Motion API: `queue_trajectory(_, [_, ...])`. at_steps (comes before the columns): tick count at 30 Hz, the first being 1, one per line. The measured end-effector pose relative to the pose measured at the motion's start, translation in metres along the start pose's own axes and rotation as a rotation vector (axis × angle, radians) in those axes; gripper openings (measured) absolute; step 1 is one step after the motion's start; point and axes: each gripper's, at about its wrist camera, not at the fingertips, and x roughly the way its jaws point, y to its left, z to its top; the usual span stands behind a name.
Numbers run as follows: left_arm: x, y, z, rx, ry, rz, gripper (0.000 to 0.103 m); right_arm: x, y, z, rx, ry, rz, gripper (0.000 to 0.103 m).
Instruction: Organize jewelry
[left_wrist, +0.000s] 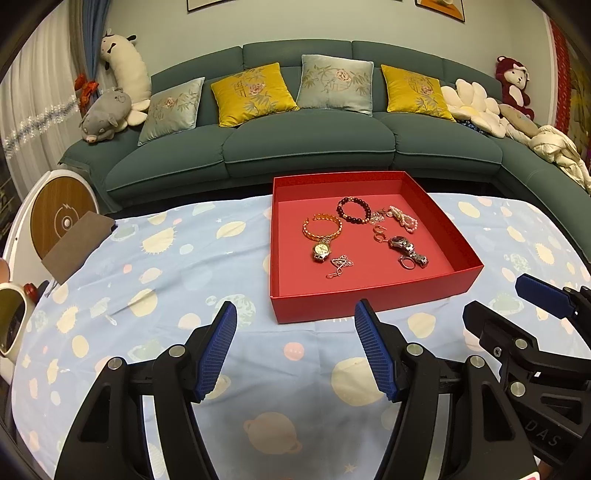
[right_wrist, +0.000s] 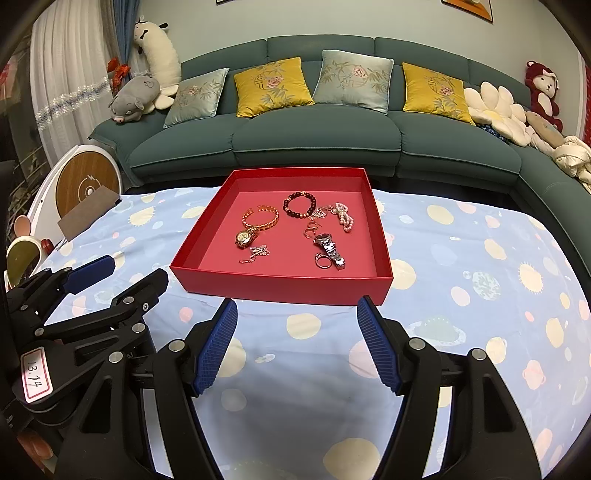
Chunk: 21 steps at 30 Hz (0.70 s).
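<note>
A red tray (left_wrist: 369, 301) (right_wrist: 280, 286) stands on the table with jewelry inside: a gold bangle (left_wrist: 322, 226) (right_wrist: 260, 216), a gold watch (left_wrist: 320, 252) (right_wrist: 243, 238), a dark bead bracelet (left_wrist: 354, 209) (right_wrist: 299, 204), a pink pearl piece (left_wrist: 404, 218) (right_wrist: 344, 216), a silver watch (left_wrist: 406, 249) (right_wrist: 329, 248), a ring (right_wrist: 322, 261) and small chains. My left gripper (left_wrist: 299, 314) is open and empty, just short of the tray's near wall. My right gripper (right_wrist: 298, 310) is open and empty, close to the tray's front wall.
The table wears a light blue cloth with planet prints (left_wrist: 166, 266). A brown card (left_wrist: 79, 245) and a round wooden device (left_wrist: 61, 221) sit at the left edge. A green sofa (left_wrist: 306, 147) with cushions and plush toys stands behind.
</note>
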Motion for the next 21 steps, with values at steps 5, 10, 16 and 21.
queue_trajectory(5, [0.0,0.0,0.0002,-0.002,0.0,0.0,0.064,0.0,0.0001,-0.0001,-0.001,0.0,0.001,0.065])
queue_trajectory(10, [-0.0011,0.0007,0.001,-0.011,-0.004,0.001,0.064,-0.0002,0.0004,-0.0001,-0.001,0.0,0.0,0.065])
queue_trajectory(16, [0.0007,0.0028,0.0005,-0.016,0.003,-0.003,0.064,0.0008,0.0028,-0.004,-0.01,0.002,-0.005,0.065])
queue_trajectory(21, [0.002,0.0039,0.0002,-0.028,0.011,-0.006,0.064,0.0016,0.0028,-0.0046,-0.011,0.004,-0.003,0.065])
